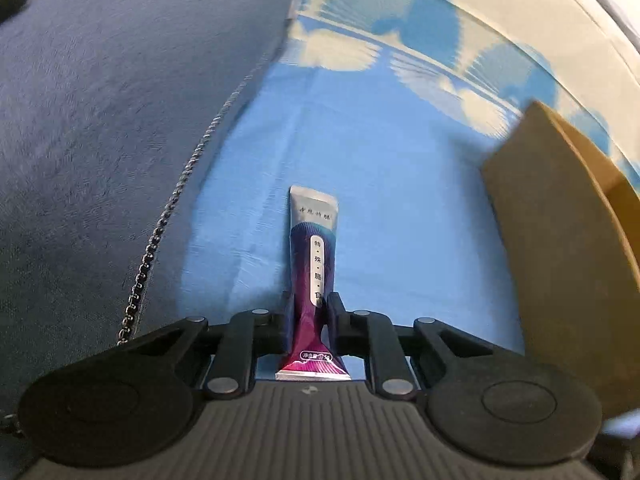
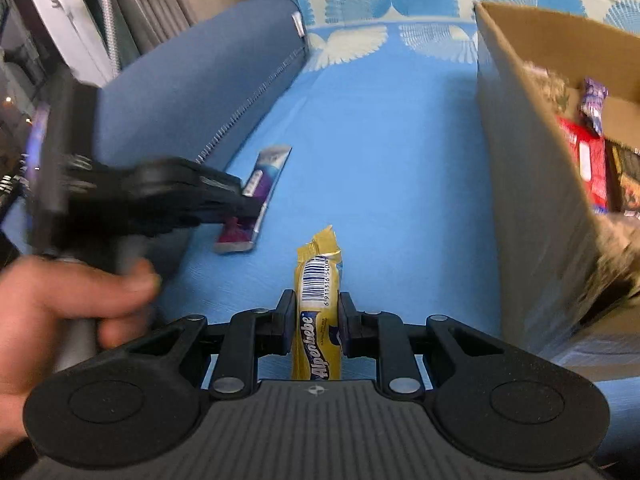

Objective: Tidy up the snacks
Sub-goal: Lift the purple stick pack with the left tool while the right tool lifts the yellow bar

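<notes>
Snacks are held one per gripper here. From the left wrist camera, the left gripper [image 1: 311, 308] has its jaws pinching a purple-and-silver sachet [image 1: 314, 248] around its lower half; the silver sealed end sticks out ahead of the jaws, and the flared purple end sits back between them toward the camera. Beyond the jaws lies a blue bedsheet [image 1: 400, 216] with pale fan shapes. A dark blue cushion [image 1: 120, 120] with a stitched seam rises left of the jaws, and a cardboard box [image 1: 560, 240] stands to their right, blurred.

From the right wrist camera, the right gripper [image 2: 316, 320] has its jaws pressed onto a yellow Alpenliebe stick [image 2: 318, 312], barcode side up, with its crimped tip ahead of the jaws. Ahead and left of these jaws, the left gripper [image 2: 248, 206] appears blurred, clamped on the purple-and-silver sachet [image 2: 260, 188], a hand [image 2: 60, 308] gripping its handle. Right of the jaws, the cardboard box [image 2: 528, 200] stands open with several wrapped packets [image 2: 588, 160] inside. The dark blue cushion [image 2: 192, 92] lies far left.
</notes>
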Motion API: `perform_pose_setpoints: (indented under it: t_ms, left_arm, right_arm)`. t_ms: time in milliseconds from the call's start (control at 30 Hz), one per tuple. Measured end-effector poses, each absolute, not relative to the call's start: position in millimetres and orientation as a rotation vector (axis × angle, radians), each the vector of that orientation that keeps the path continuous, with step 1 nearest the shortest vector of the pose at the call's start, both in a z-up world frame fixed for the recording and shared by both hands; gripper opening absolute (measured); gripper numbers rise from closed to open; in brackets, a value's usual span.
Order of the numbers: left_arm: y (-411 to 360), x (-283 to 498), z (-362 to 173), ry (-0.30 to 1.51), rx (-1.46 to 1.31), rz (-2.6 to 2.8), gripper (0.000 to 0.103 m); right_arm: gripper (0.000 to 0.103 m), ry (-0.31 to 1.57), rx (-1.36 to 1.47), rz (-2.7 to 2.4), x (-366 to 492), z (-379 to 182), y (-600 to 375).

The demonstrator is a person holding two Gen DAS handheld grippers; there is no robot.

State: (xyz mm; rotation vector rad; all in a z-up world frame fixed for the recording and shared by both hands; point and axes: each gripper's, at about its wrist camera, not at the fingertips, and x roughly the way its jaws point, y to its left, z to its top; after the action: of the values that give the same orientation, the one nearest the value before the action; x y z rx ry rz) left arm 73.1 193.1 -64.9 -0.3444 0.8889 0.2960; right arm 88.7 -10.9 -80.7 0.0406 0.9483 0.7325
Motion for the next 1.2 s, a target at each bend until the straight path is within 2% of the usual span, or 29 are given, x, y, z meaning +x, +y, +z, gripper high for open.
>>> perform_pose_setpoints:
  t_ms: [200, 333, 533, 733, 967, 1200]
  left_arm:
    - [194.0, 54.0, -65.7, 0.947, -0.371, 0.144, 0.019]
    - [199.7, 46.1, -67.9, 0.903, -0.441, 0.186, 0.019]
    - [188.2, 61.0, -71.3, 0.902, -0.386, 0.193, 0.027]
    - [181.3, 71.3, -76.3, 0.910, -0.335, 0.216, 0.029]
    - [164.2, 81.2, -82.8, 0.910, -0.220, 0.230, 0.041]
    - [152.2, 82.5, -85.9, 0.908, -0.134, 0.243, 0.040]
  right_arm:
    - [0.023, 0.915, 0.090, 0.712, 105.9, -97.2, -4.1]
    - [0.027, 0.942, 0.114, 0.680, 111.5, -108.9, -6.2]
    - [0.042, 0.913, 0.077, 0.717, 104.8, -104.0, -6.0]
    - [0.042, 0.909, -0.010, 0.740, 94.0, -102.8, -8.9]
    - [0.042, 0.921, -0.086, 0.728, 88.2, -110.4, -4.2]
    - [0.040, 0.880, -0.166, 0.721, 77.7, -109.7, 3.7]
